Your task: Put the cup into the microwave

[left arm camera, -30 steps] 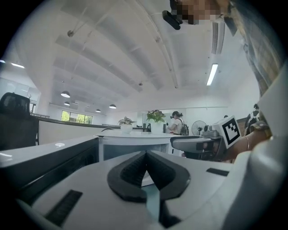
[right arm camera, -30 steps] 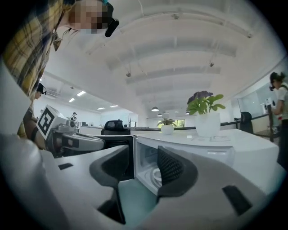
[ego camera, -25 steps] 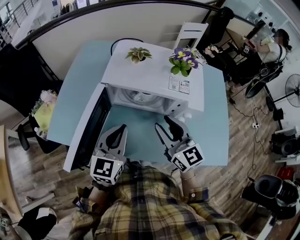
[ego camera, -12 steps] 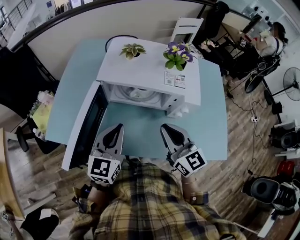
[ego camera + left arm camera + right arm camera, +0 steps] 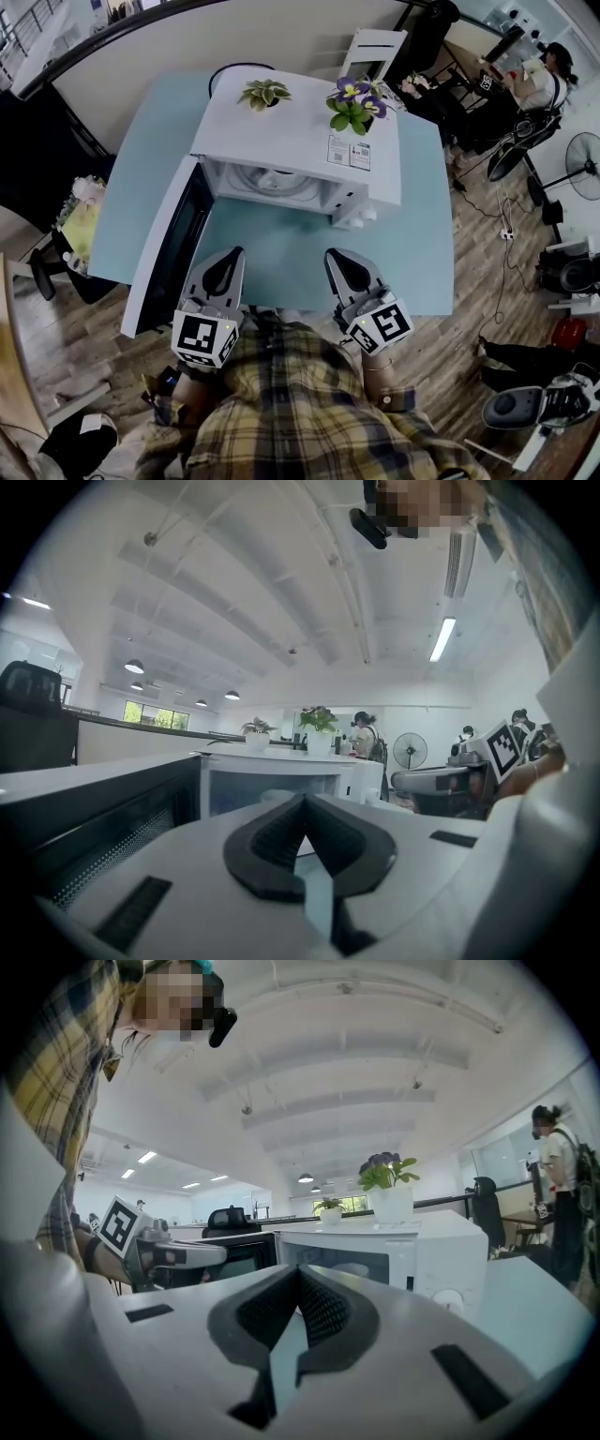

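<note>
Right gripper (image 5: 337,257) has pulled back toward the near tabletop (image 5: 281,246) edge, jaws just closed on nothing. Left gripper (image 5: 229,255) is also closed and empty. Cup (image 5: 352,1269) sits inside the microwave (image 5: 300,141) with the door (image 5: 164,253) open, so closing it is likely next.

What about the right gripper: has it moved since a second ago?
Yes. The right gripper drew back from the microwave, toward the person; its fingers have just been closing on nothing.

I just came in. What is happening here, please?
A person in a plaid shirt holds a left hand-held gripper and a right hand-held gripper over the light blue table, facing the white microwave oven with its door open. Both are shut and empty; the right one's jaws just closed. A pale cup appears inside.
</note>
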Demonstrator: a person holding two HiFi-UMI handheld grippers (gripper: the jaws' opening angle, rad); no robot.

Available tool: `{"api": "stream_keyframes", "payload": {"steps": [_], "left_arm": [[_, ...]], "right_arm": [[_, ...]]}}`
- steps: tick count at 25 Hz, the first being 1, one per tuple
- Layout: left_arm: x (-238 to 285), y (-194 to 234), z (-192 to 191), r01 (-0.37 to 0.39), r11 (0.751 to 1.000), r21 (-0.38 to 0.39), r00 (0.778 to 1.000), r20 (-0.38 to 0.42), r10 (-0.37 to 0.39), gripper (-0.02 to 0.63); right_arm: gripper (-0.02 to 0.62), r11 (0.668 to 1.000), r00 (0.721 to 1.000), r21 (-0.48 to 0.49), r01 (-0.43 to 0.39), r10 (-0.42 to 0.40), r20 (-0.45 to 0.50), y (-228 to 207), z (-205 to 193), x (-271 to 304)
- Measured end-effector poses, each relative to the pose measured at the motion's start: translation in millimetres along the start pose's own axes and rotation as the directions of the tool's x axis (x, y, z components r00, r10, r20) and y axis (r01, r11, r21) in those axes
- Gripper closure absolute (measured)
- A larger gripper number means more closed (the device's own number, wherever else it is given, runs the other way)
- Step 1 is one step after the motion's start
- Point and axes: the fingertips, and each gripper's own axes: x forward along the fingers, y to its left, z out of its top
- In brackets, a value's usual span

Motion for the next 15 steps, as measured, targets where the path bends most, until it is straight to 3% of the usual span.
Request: {"api": "stream_keyframes", "payload": {"steps": [15], "left_arm": [[4.4,0.2,-2.5,-0.014,1.000,0.009,1.000,-0.009,0.014,0.615]], "right_arm": [[0.594,1.000,1.000,-0.018,0.024,-0.024,-0.013,-11.6,-3.0,0.7]]}}
